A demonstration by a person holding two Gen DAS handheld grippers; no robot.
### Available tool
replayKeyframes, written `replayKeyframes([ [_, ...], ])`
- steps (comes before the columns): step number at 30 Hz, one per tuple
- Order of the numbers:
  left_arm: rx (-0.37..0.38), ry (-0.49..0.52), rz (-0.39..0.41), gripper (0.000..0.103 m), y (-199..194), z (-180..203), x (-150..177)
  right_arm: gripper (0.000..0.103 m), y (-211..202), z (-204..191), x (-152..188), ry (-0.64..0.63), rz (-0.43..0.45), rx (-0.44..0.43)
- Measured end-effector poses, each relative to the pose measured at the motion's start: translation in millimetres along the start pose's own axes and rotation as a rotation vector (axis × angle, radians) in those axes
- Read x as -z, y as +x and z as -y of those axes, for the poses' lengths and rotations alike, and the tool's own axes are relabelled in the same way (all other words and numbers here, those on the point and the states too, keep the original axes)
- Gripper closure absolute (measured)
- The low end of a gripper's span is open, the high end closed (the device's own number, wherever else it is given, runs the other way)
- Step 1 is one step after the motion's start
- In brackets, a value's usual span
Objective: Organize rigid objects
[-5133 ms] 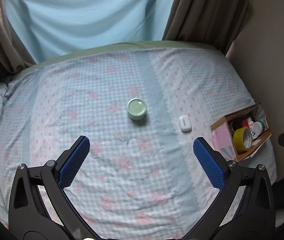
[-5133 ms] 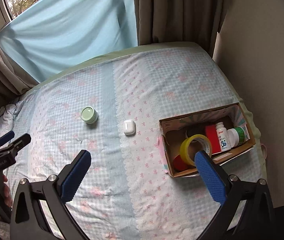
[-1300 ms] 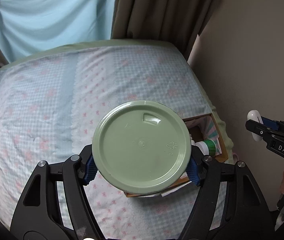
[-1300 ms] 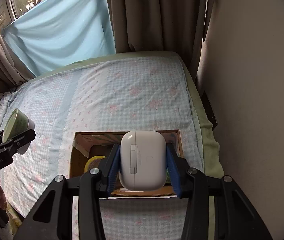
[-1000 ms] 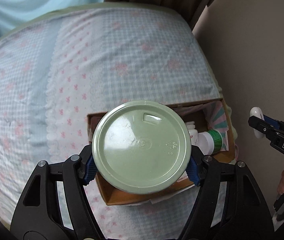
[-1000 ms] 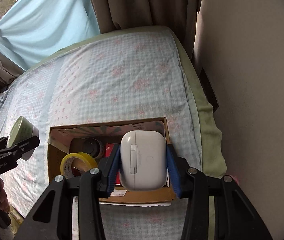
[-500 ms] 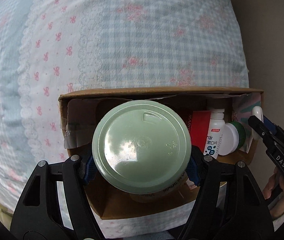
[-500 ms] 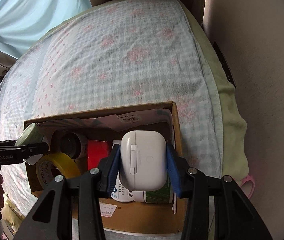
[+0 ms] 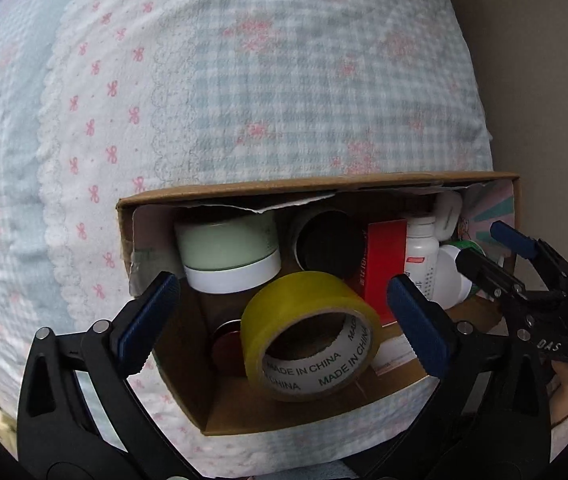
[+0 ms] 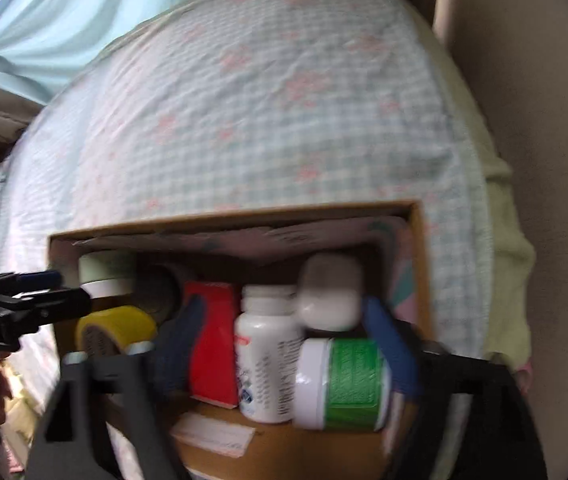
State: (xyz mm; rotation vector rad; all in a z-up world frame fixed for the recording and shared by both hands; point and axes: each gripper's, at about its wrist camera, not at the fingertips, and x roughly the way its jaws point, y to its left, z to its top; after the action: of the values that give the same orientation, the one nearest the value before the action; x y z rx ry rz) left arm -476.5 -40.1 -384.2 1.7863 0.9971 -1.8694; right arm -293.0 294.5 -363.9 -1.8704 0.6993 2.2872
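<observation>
The cardboard box (image 9: pixel 316 187) sits on the bed near its right edge. The green jar (image 9: pixel 228 254) lies on its side in the box's far left corner, also in the right wrist view (image 10: pixel 104 272). The white earbud case (image 10: pixel 330 294) rests on the bottles at the box's far right, and shows in the left wrist view (image 9: pixel 448 216). My left gripper (image 9: pixel 280 316) is open and empty over the box's left half. My right gripper (image 10: pixel 284 344) is open and empty over the right half; its view is blurred.
In the box lie a yellow tape roll (image 9: pixel 308 336), a red box (image 9: pixel 384 264), a white bottle (image 10: pixel 268 352), a green-labelled bottle (image 10: pixel 344 384) and a dark round tin (image 9: pixel 326 244). The wall (image 10: pixel 544 120) runs close along the bed's right side.
Both grippers opened. The green jar dropped into the box's far left corner and the earbud case onto the bottles at the far right. Both grippers stayed low over the box.
</observation>
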Motion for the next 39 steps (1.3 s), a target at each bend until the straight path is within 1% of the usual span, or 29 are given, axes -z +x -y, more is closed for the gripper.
replayKeyframes([
  [3,-0.02,0.025,0.015,0.0,-9,4,8,0.0,-9,-10,4,-0.03,0.032,0.053],
  [8,-0.02,0.032,0.033,0.0,-22,4,20,0.0,-20,-13,11,0.004,0.046,0.04],
  [11,-0.04,0.05,0.06,0.0,-33,8,25,0.0,-30,-16,15,0.01,0.059,0.049],
  [17,-0.028,0.052,0.115,0.0,-47,15,34,0.0,-52,-26,24,0.017,0.09,0.063],
  [21,-0.016,0.049,0.181,0.0,-78,14,51,0.0,-78,-39,30,0.006,0.129,0.077],
  [23,-0.012,0.046,0.231,0.0,-101,12,62,0.0,-96,-51,32,-0.007,0.156,0.082],
  [26,-0.026,0.031,0.337,0.0,-147,3,80,0.0,-128,-74,32,-0.01,0.198,0.088],
  [29,-0.05,0.036,0.452,0.0,-200,-7,100,0.0,-170,-103,36,0.002,0.281,0.075],
  [31,-0.059,0.044,0.527,0.0,-237,-14,116,0.0,-200,-127,41,-0.015,0.336,0.083],
  [33,-0.079,0.053,0.612,0.0,-276,-23,135,0.0,-230,-156,51,-0.051,0.398,0.099],
  [36,-0.129,0.053,0.743,0.0,-328,-39,170,0.0,-270,-198,70,-0.101,0.485,0.11],
  [39,-0.135,0.072,0.844,0.0,-368,-57,206,0.0,-301,-231,95,-0.127,0.566,0.12],
])
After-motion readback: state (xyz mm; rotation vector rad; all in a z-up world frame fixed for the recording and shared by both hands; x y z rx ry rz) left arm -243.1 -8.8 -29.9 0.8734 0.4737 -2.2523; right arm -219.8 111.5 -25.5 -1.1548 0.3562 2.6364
